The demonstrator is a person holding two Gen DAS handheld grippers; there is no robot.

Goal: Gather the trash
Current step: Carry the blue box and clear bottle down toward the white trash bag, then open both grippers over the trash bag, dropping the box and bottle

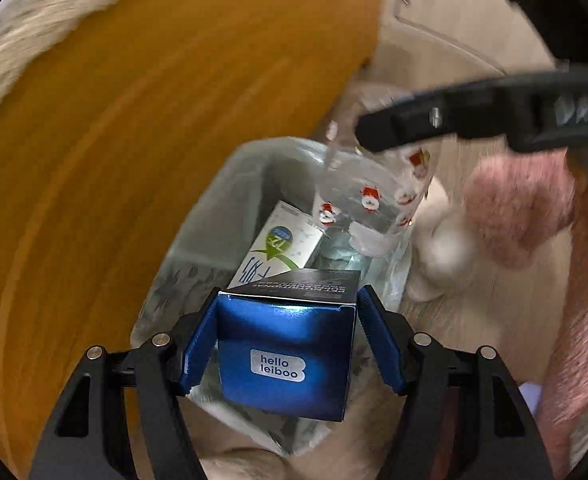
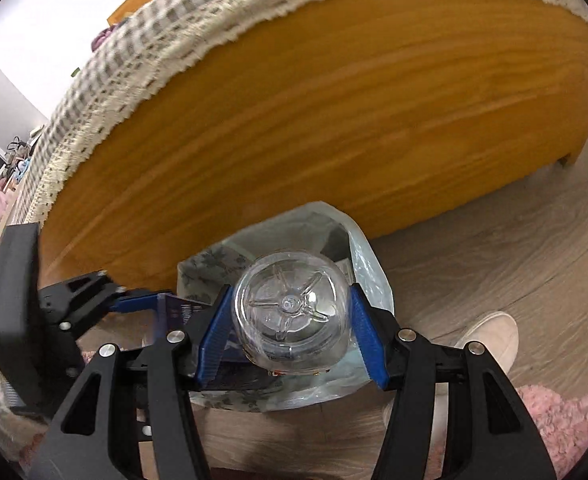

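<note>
My left gripper (image 1: 288, 320) is shut on a blue box (image 1: 286, 356) marked "hello leiboo" and holds it over a bin lined with a clear plastic bag (image 1: 230, 184). A white and green carton (image 1: 278, 246) lies inside the bin. My right gripper (image 2: 290, 312) is shut on a clear plastic bottle (image 2: 292, 312), seen bottom-on, above the same bag (image 2: 367, 264). In the left wrist view the bottle (image 1: 367, 200) with red label figures hangs under the right gripper (image 1: 373, 136). The left gripper (image 2: 142, 300) with the box shows at the left of the right wrist view.
A wooden bed side (image 2: 313, 120) with a lace-edged cover (image 2: 142, 64) stands just behind the bin. The floor (image 2: 493, 248) is wood. The person's shoe (image 2: 489, 336) and a pink rug (image 2: 565, 420) lie to the right.
</note>
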